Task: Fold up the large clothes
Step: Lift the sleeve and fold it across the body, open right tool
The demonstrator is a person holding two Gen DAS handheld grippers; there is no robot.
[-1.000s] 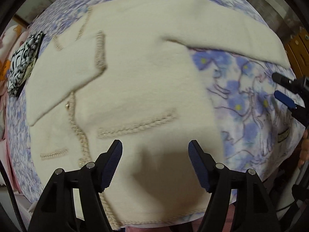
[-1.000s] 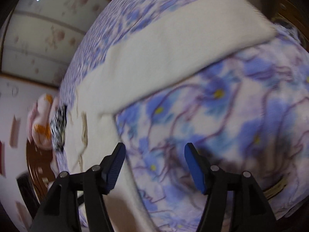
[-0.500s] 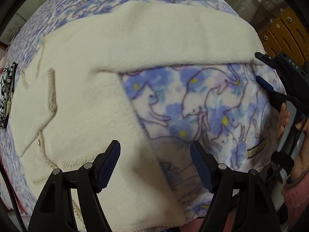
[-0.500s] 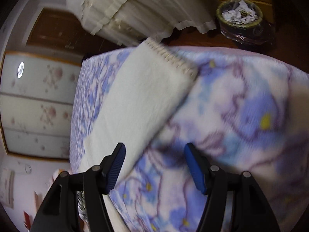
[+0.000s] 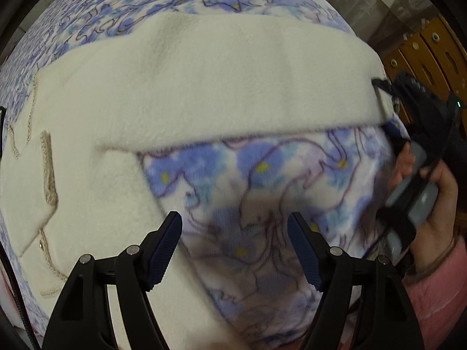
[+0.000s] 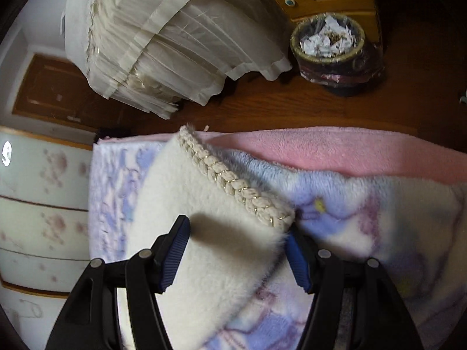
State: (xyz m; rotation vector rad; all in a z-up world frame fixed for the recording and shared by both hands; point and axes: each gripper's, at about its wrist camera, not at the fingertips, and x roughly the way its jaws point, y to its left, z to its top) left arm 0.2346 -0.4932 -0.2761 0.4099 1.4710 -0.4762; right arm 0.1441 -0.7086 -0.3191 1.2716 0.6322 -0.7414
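1. Comparing with a second earlier, the left gripper point(image 5: 235, 250) was found shifted from above the body of the cream cardigan point(image 5: 116, 110) to above the flowered blanket point(image 5: 262, 180), with its jaws apart and nothing between them.
2. The right gripper point(image 6: 238, 255) was brought to the sleeve point(image 6: 204, 233). Its jaws stood apart astride the braided cuff point(image 6: 233, 183); no pressing was seen.
3. It was judged that the sleeve fold was about to be started.
4. The cardigan was lying flat on the blanket, the sleeve stretched sideways.
5. Only the left view showed the whole sleeve and the hand point(image 5: 437, 204); only the right view showed the cuff, a bin point(image 6: 328, 38) and a curtain point(image 6: 163, 43).
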